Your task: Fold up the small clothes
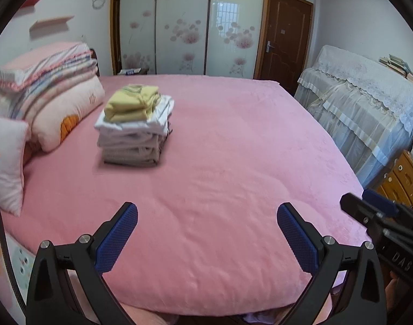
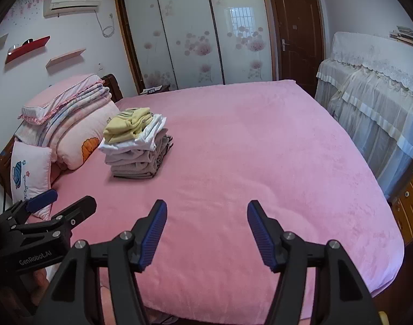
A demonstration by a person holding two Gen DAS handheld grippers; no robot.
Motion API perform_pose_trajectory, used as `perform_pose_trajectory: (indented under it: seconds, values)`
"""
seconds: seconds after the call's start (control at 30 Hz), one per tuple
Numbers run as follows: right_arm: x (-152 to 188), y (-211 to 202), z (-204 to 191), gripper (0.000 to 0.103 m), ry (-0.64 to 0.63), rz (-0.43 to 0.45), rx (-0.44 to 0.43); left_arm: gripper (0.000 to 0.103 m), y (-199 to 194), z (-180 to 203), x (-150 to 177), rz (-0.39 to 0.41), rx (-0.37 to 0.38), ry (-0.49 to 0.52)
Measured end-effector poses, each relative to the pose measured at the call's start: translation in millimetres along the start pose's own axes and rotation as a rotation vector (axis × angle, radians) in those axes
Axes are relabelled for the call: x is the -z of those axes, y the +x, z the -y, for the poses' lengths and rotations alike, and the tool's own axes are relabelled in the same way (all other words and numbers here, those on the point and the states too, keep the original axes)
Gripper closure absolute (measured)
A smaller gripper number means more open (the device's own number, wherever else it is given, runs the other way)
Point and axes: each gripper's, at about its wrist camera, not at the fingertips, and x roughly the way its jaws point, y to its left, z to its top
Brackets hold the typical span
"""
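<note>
1. Looking along your left gripper, you see both blue pads spread wide with nothing between them, only the pink bedspread below.
2. Your right gripper is also released, its jaws apart and empty above the near edge of the bed.
3. The stack of folded clothes stands on the bedspread, well apart from both grippers, near the pillows and folded quilts.
4. A yellow garment lies on top of the stack, over white and beige pieces.

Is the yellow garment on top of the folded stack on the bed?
Yes, the yellow garment lies folded on top of the stack of white and beige clothes on the pink bed.
</note>
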Motion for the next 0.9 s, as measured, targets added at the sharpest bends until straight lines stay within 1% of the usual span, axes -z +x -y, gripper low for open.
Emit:
perform_pose_trajectory:
  seconds: [0.2, 0.3, 0.5, 0.9]
  values:
    - [19, 1, -9, 0.04, -0.027, -0.017, 0.019, 0.001, -2, 0, 16, 0.001, -0.018, -0.023]
    - [25, 4, -11, 0.04, -0.02, -0.036, 0.005, 0.001, -3, 4, 22, 0.007, -0.026, -0.009]
    - [28, 5, -8, 0.04, 0.006, -0.043, 0.007, 0.001, -2, 6, 25, -0.002, -0.039, -0.013]
    - [29, 4, -12, 0.04, -0.005, -0.027, 0.037, 0.001, 5, 5, 28, -0.03, -0.051, -0.019]
